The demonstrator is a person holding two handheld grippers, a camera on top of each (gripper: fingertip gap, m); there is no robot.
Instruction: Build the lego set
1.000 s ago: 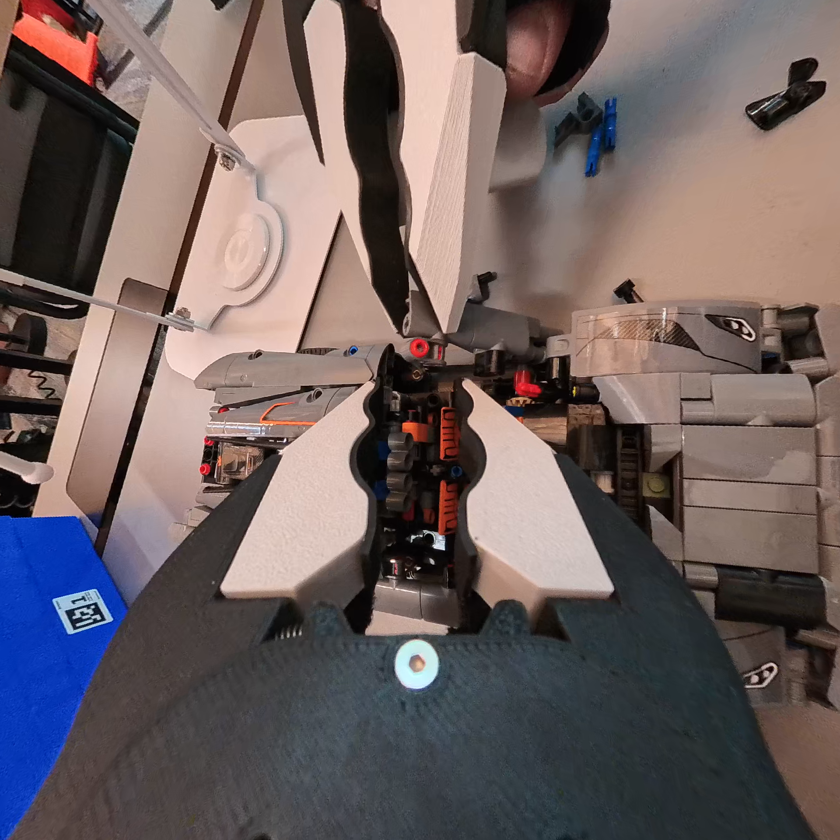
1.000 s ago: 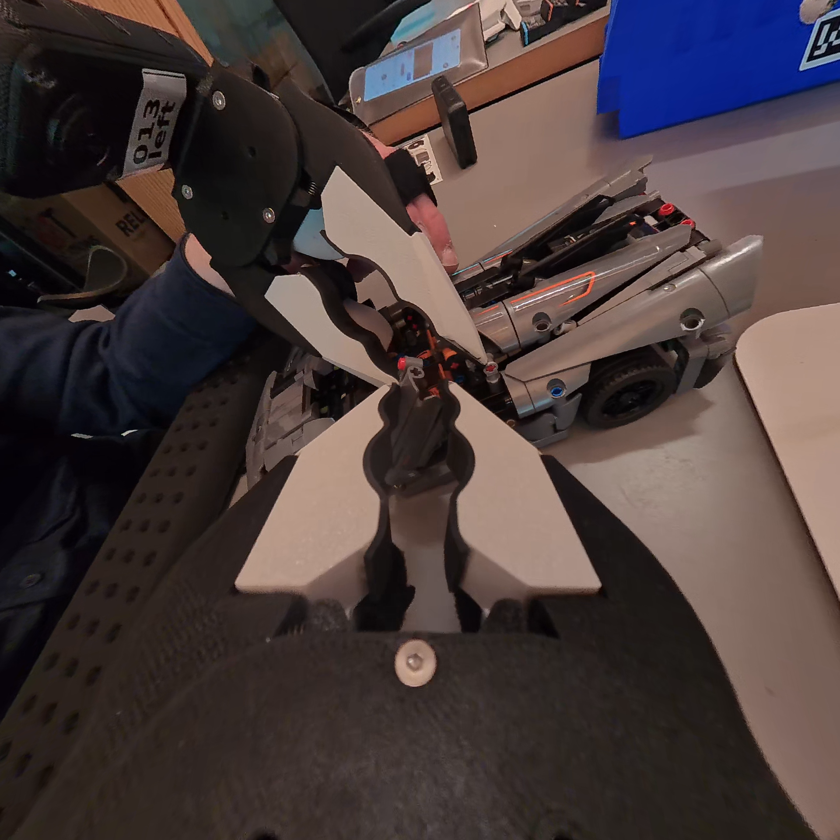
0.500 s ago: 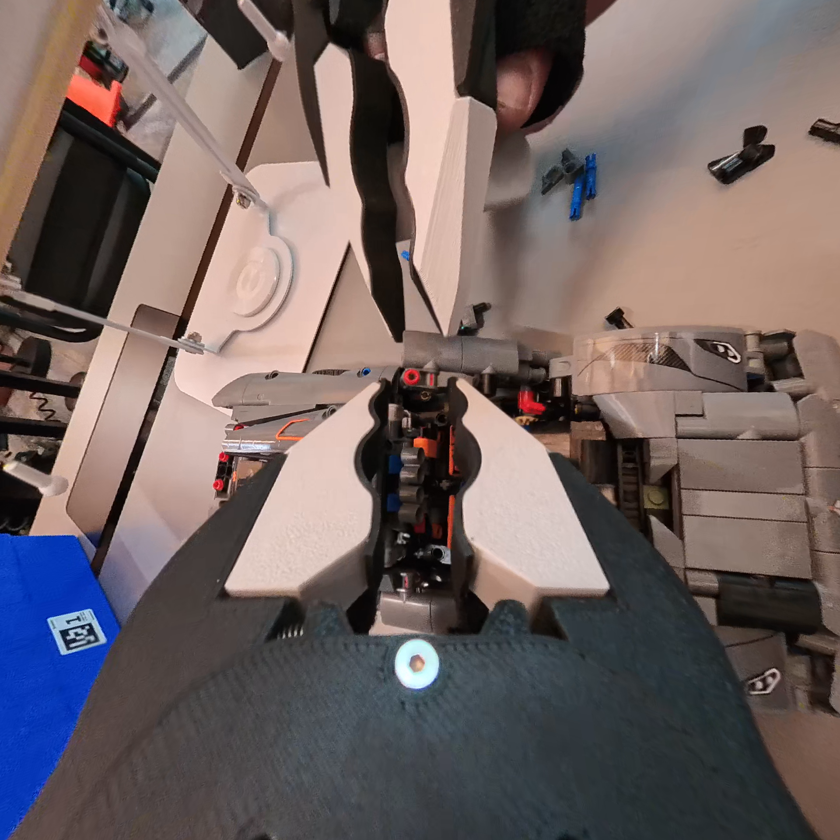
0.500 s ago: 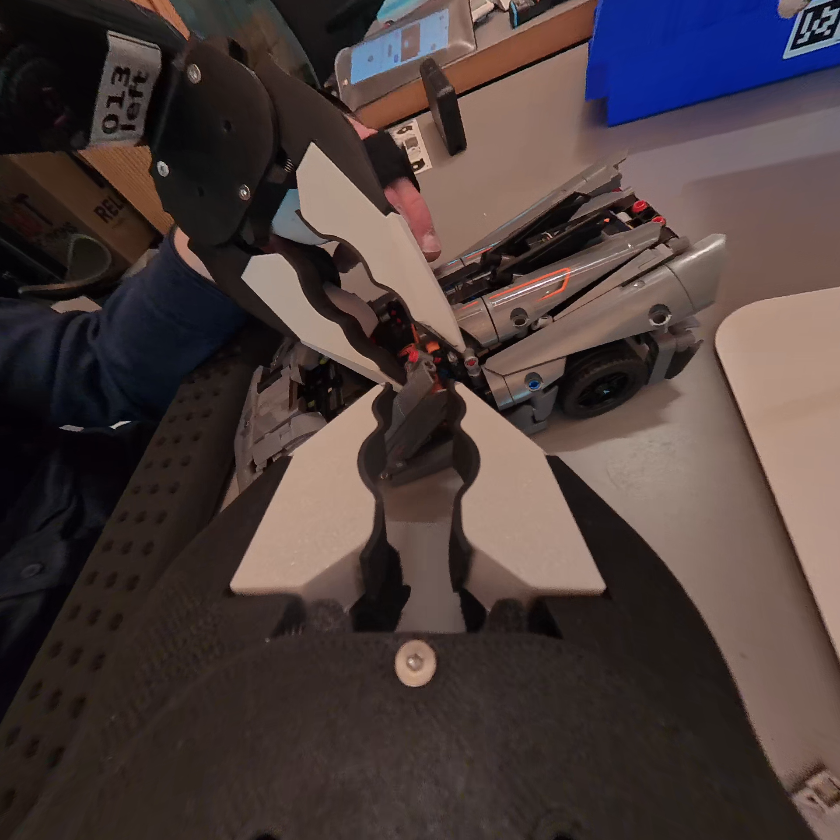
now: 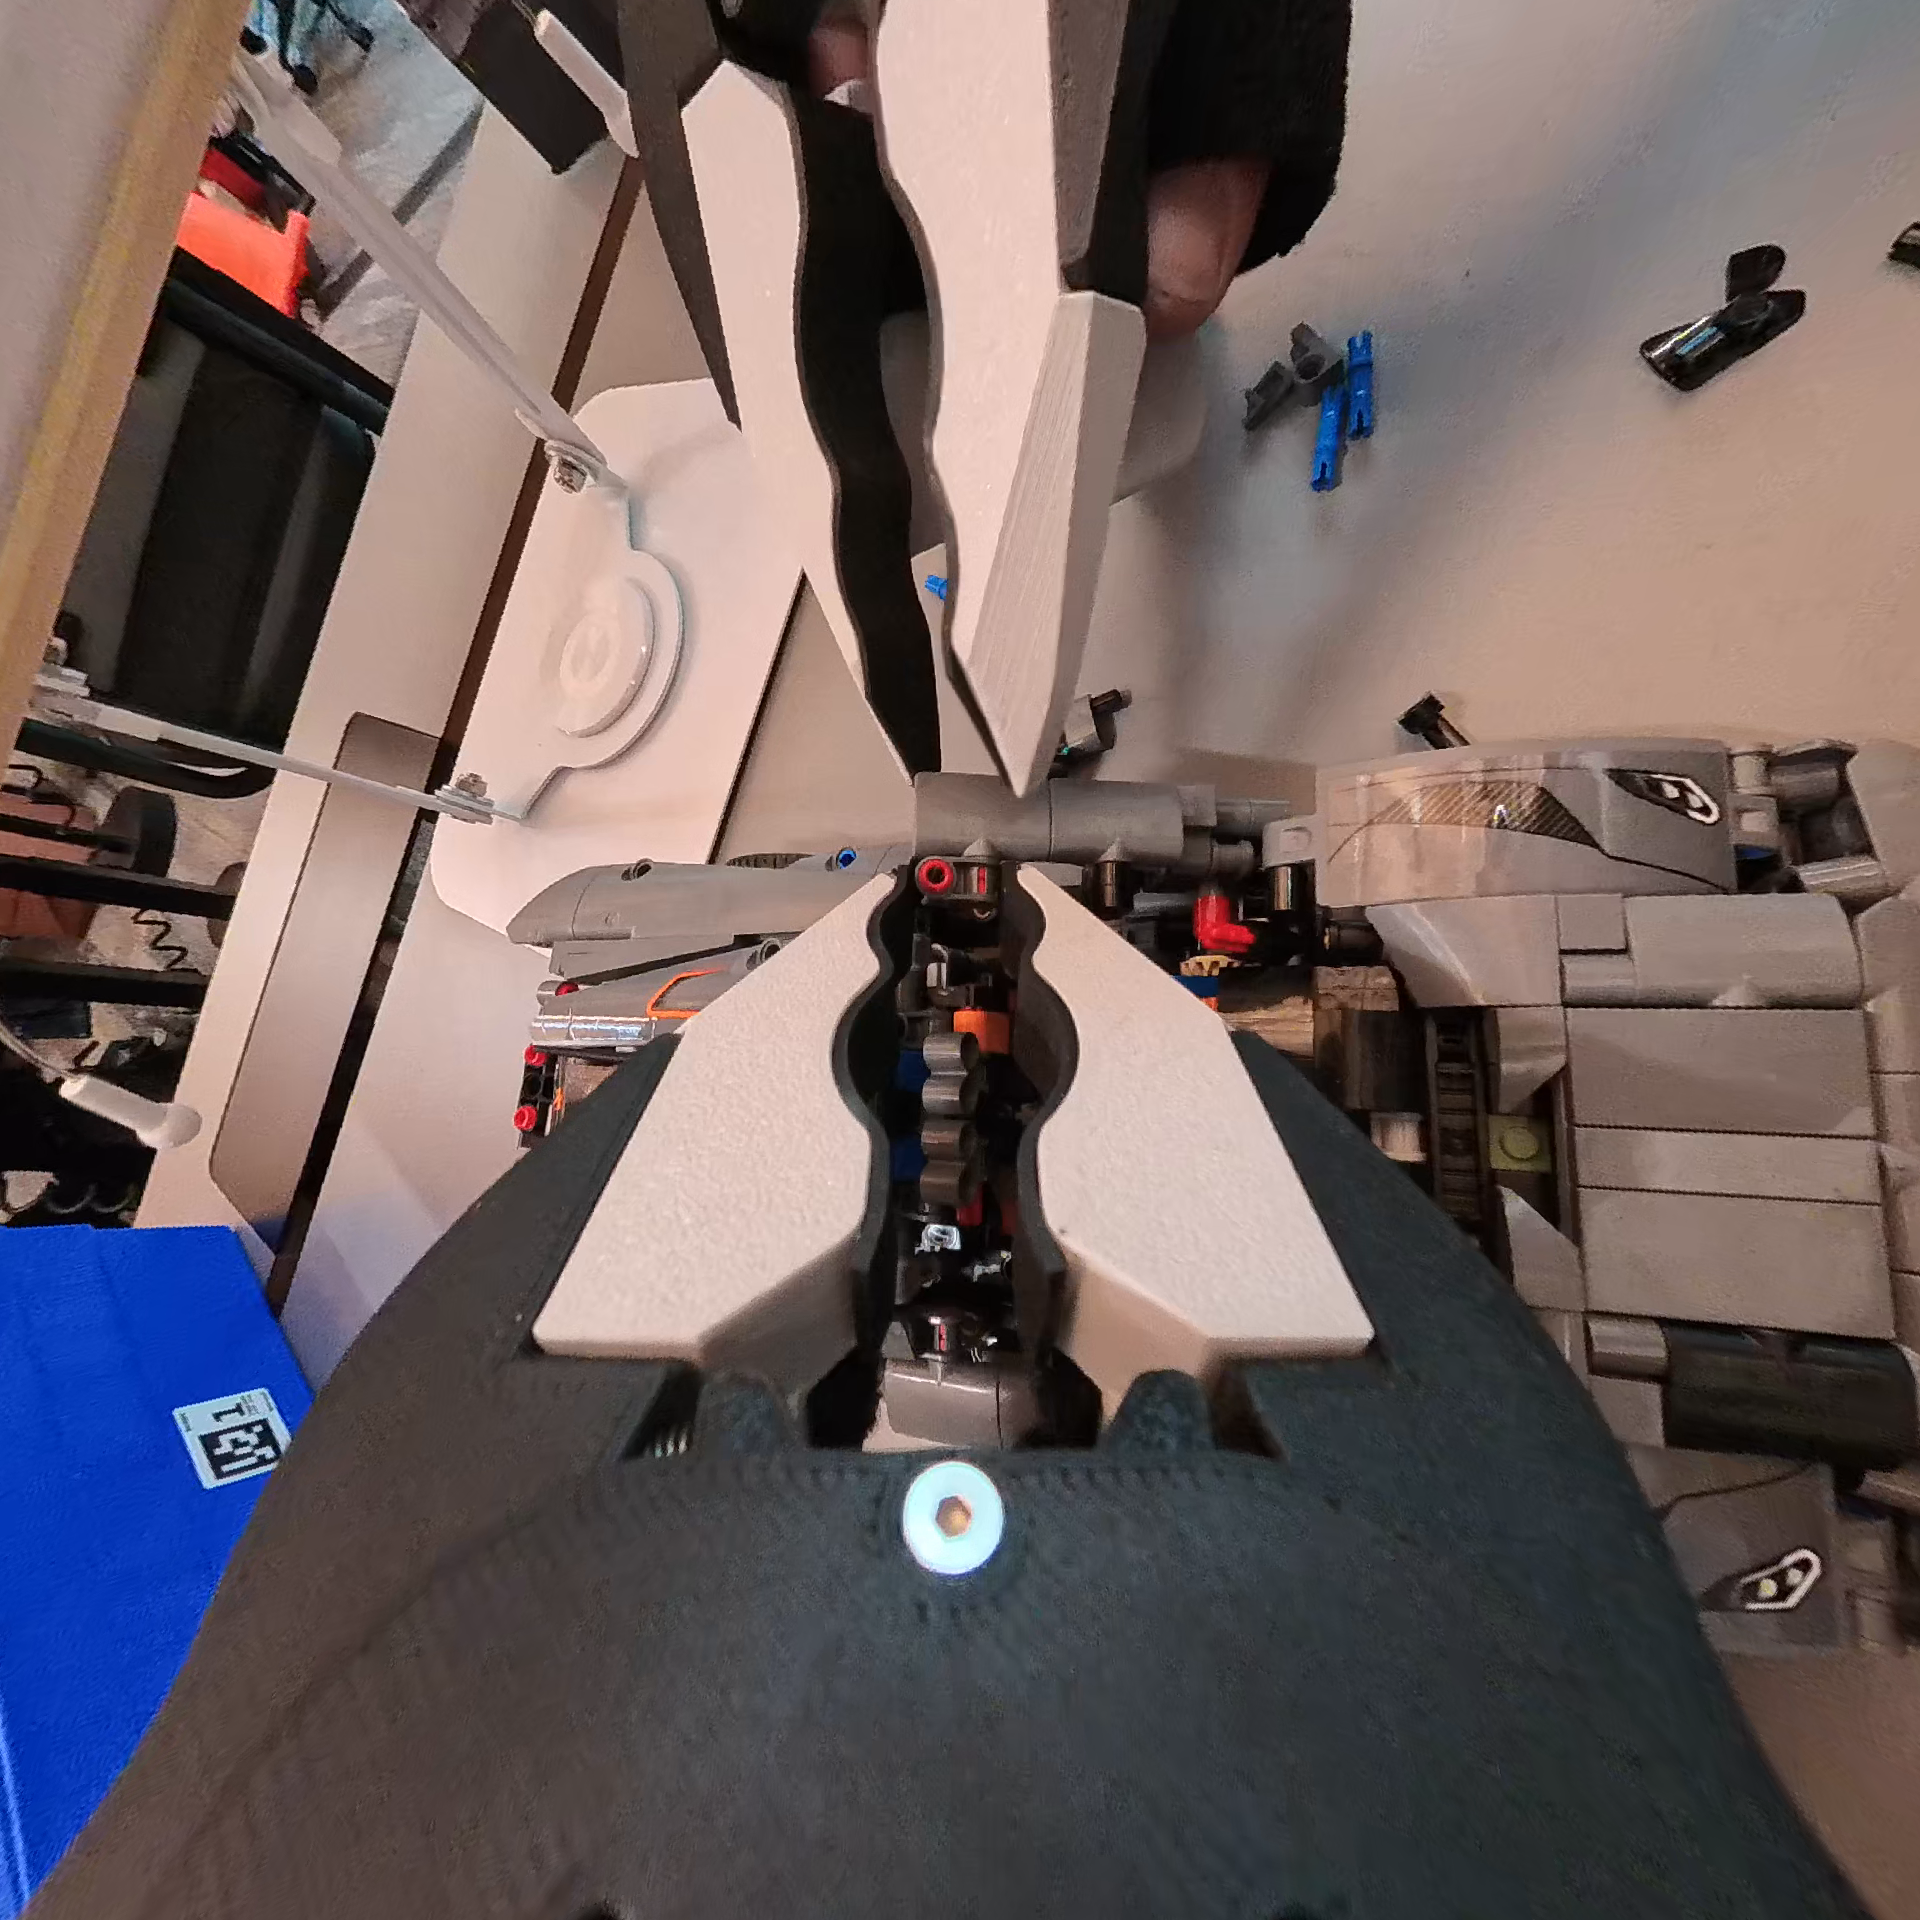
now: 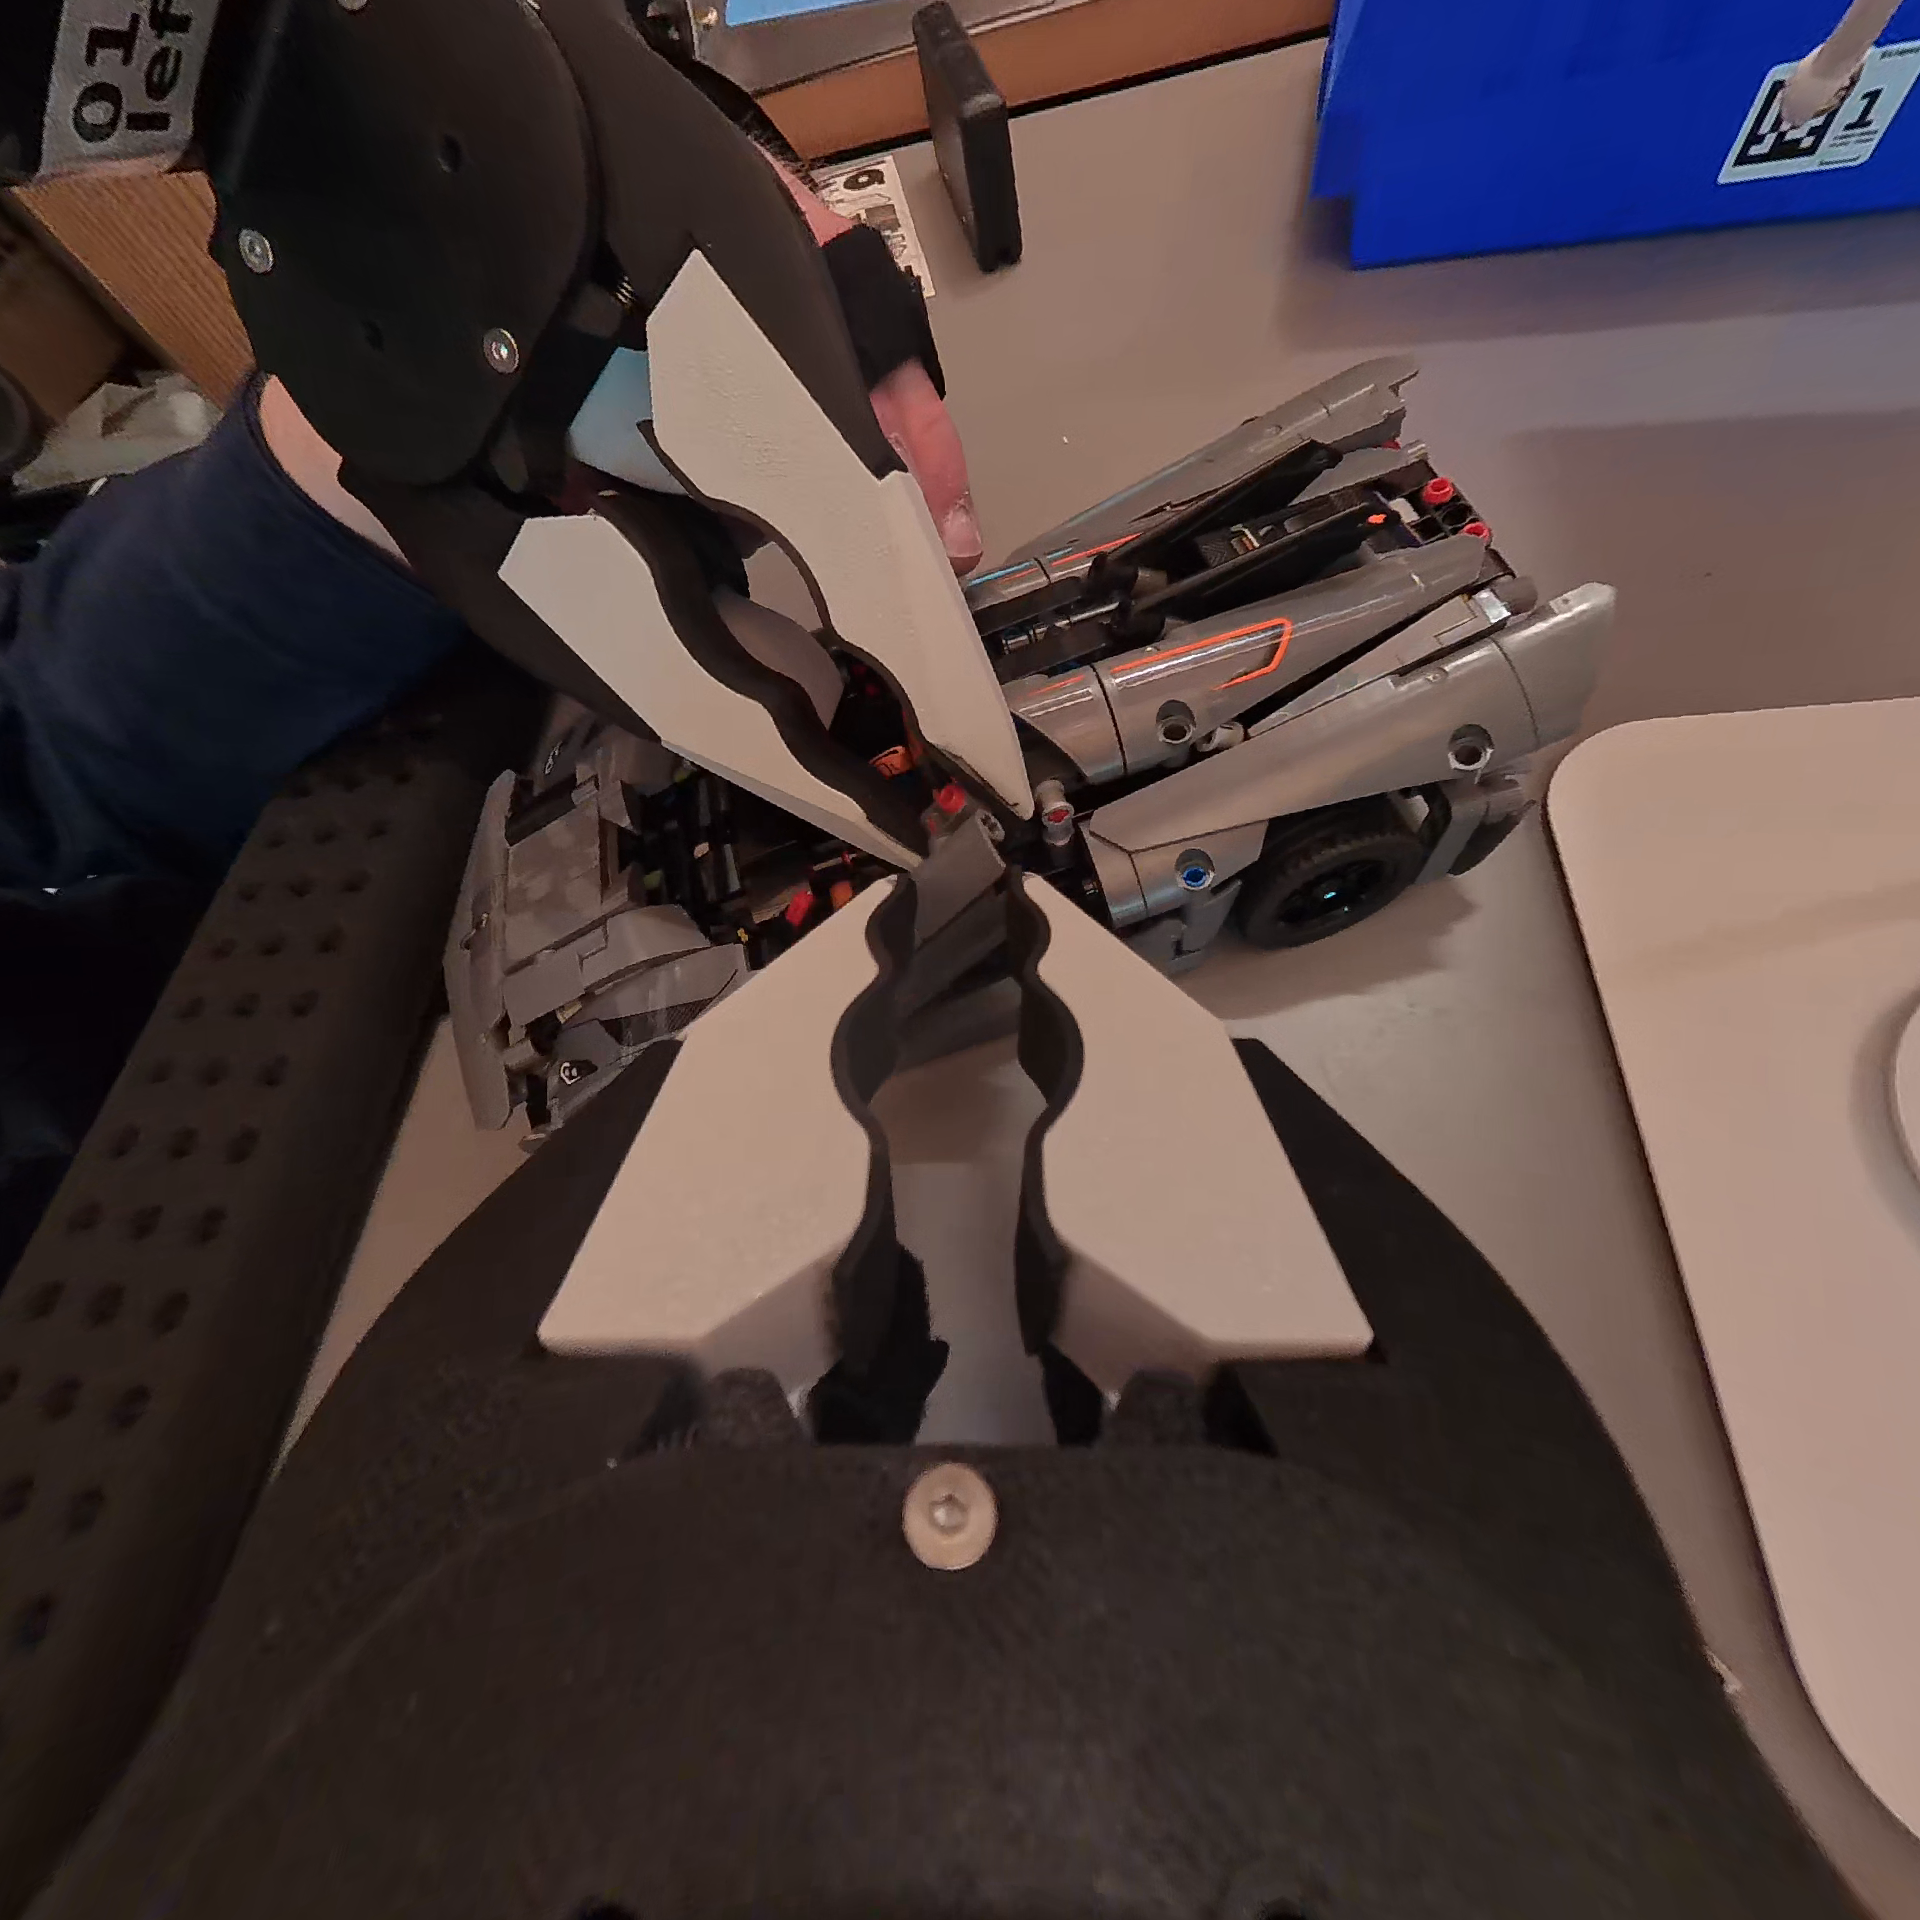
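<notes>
Grey lego car [image 6: 1299, 717] at frame centre on the table [image 6: 1403, 1195]. Right gripper [image 6: 956, 883] clamps a dark grey panel piece [image 6: 961, 904] at the car's near side. Left gripper [image 5: 956, 883] straddles the open chassis, fingers narrowly apart; grip cannot be told. Upper right of left view: two blue pins [image 5: 1340, 410], well apart. Blue bin [image 6: 1610, 114] at the far edge.

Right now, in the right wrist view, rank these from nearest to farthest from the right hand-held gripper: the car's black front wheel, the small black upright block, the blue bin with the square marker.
1. Black rubber front wheel of the grey lego car, just right of the right hand-held gripper.
2. Small black upright block, far up the table.
3. Blue plastic bin, upper right corner, farthest.
</notes>
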